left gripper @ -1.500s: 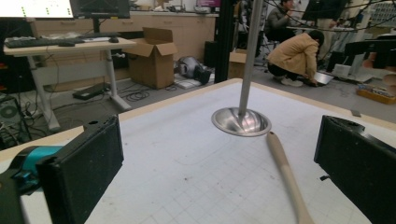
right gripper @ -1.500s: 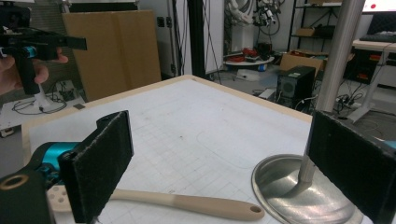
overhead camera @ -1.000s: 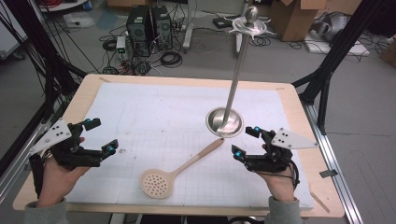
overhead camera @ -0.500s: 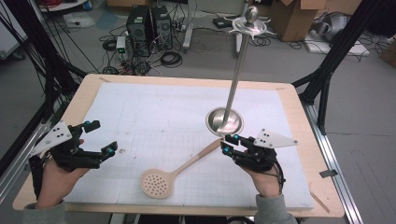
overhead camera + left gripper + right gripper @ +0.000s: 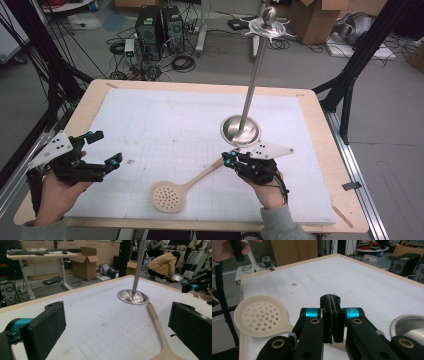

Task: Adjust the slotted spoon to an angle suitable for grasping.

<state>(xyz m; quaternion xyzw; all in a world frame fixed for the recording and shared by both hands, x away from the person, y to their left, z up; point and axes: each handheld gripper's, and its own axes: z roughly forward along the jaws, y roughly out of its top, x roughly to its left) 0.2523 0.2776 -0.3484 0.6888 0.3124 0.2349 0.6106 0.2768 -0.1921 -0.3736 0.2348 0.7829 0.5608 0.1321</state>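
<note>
Right gripper [image 5: 226,161] sat low over the mat at the near edge, its jaws having just been closing. In the right gripper view the pads [image 5: 329,315] were pressed flat together with nothing seen between them. The skimmer [image 5: 167,196] lay on the mat [image 5: 175,125] just beside it, perforated bowl toward me, handle running up and away to end at or under the jaw tips. I could not tell whether the handle's tip was nipped below the pads or had been missed.

Left gripper [image 5: 106,148] hovered well apart over the near left of the mat, jaws wide and empty.

Farther back, the stand [image 5: 240,129] rose from its dished steel base just beyond the right gripper. Its pole tilted in the high view up to a knob and hooks [image 5: 269,27].

I judged the step in hand to be the pick-up of the skimmer by its handle end. The next move called for a small test lift. If the skimmer stayed flat, I would reopen, drop lower astride the handle and close again. Only then should it be carried toward the stand, clear of the pole.
</note>
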